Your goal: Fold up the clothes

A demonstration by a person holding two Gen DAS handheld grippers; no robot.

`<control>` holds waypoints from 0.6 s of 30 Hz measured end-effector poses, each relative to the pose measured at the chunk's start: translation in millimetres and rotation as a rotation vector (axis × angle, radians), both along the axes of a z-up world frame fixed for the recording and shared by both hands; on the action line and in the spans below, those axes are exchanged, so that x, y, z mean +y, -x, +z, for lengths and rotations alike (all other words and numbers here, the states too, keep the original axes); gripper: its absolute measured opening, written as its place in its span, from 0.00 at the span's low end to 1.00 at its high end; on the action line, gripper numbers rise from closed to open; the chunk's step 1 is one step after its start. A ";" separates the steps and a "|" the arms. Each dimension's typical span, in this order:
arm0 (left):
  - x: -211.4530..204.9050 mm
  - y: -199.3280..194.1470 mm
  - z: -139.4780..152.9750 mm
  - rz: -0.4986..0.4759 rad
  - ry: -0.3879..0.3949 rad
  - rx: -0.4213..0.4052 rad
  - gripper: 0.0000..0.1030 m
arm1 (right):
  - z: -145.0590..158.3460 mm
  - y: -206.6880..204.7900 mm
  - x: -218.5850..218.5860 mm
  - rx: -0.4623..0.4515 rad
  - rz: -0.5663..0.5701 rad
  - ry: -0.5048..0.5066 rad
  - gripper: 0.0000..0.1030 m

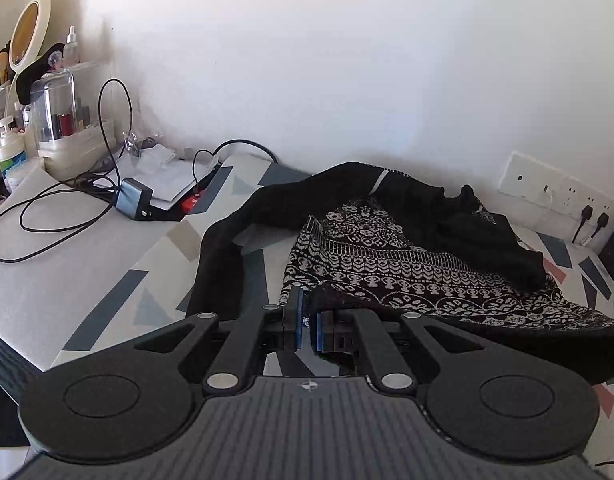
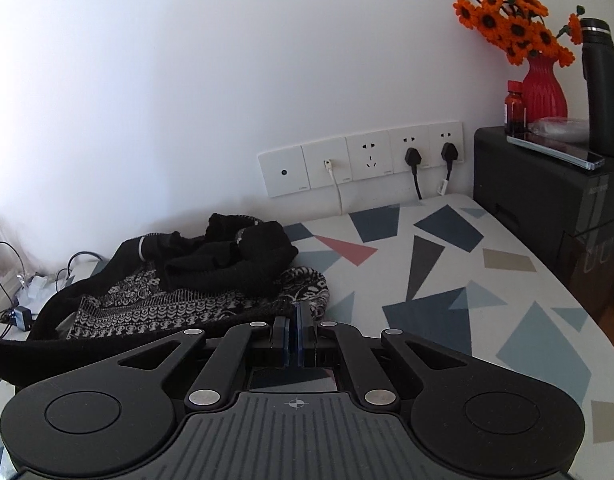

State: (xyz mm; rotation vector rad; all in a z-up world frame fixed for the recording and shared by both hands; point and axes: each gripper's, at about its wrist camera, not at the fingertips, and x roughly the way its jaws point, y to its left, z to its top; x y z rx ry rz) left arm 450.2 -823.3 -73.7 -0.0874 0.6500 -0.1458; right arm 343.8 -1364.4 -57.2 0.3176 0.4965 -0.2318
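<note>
A black garment with a black-and-white patterned panel [image 1: 407, 276] lies crumpled on the table with the geometric-print cloth [image 1: 155, 280]. Its black sleeve [image 1: 223, 256] trails to the left. My left gripper [image 1: 309, 320] is shut on the garment's near hem at the patterned edge. In the right wrist view the same garment [image 2: 195, 280] lies bunched at left. My right gripper [image 2: 294, 332] is shut on the garment's near right edge, just above the tablecloth [image 2: 447, 280].
At far left a charger and cables [image 1: 133, 198], papers, a cosmetics organiser [image 1: 55, 120] and a round mirror [image 1: 29, 32]. Wall sockets with plugs [image 2: 387, 160] sit behind the table. At right a dark box [image 2: 547, 192] carries a red vase of orange flowers [image 2: 543, 88], a bottle and a black flask.
</note>
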 end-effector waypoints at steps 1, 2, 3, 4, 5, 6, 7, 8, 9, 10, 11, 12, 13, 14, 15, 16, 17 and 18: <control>-0.6 1.0 0.6 0.003 0.000 -0.002 0.06 | -0.2 0.6 -0.4 0.001 0.000 -0.003 0.03; -0.9 2.0 0.9 0.007 0.001 -0.001 0.06 | -0.5 1.8 -0.7 0.002 0.002 -0.006 0.03; -1.1 3.0 1.2 0.010 0.002 0.000 0.06 | -0.8 3.0 -1.0 0.003 0.003 -0.009 0.03; -1.4 4.0 1.4 0.013 0.003 0.001 0.06 | -1.2 4.2 -1.3 0.004 0.004 -0.012 0.03; -1.4 5.2 1.1 0.018 0.003 0.004 0.06 | -1.8 5.1 -1.7 0.005 0.010 -0.012 0.03; -1.3 6.5 0.8 0.022 0.003 0.006 0.06 | -2.5 6.0 -2.2 0.007 0.015 -0.012 0.03; -1.3 7.7 0.4 0.027 0.003 0.009 0.06 | -3.1 6.9 -2.7 0.009 0.020 -0.013 0.03; -1.6 9.9 -0.5 0.034 0.004 0.012 0.06 | -3.8 7.9 -3.2 0.010 0.025 -0.013 0.03; -2.0 12.2 -1.5 0.042 0.004 0.016 0.06 | -4.4 8.8 -3.6 0.012 0.031 -0.014 0.03; -2.4 14.5 -2.4 0.050 0.004 0.020 0.06 | -5.1 9.7 -4.1 0.014 0.036 -0.014 0.03; -2.7 16.7 -3.4 0.057 0.005 0.023 0.06 | -5.7 10.6 -4.6 0.015 0.041 -0.015 0.03; -3.1 19.0 -4.4 0.065 0.005 0.027 0.06 | -6.3 11.5 -5.0 0.017 0.046 -0.015 0.03; -3.5 21.3 -5.3 0.072 0.005 0.031 0.06 | -7.0 12.4 -5.5 0.018 0.051 -0.016 0.03; -3.9 23.6 -6.3 0.080 0.005 0.034 0.06 | -7.6 13.3 -6.0 0.020 0.057 -0.016 0.03; -4.3 25.9 -7.3 0.088 0.006 0.038 0.06 | -8.3 14.3 -6.5 0.022 0.062 -0.017 0.03; -4.6 28.1 -8.2 0.095 0.006 0.042 0.06 | -8.9 15.2 -6.9 0.023 0.067 -0.017 0.03; -5.0 30.4 -9.2 0.103 0.006 0.046 0.06 | -9.6 16.1 -7.4 0.025 0.072 -0.018 0.03; -5.4 32.7 -10.2 0.111 0.007 0.049 0.06 | -10.2 17.0 -7.9 0.027 0.077 -0.018 0.03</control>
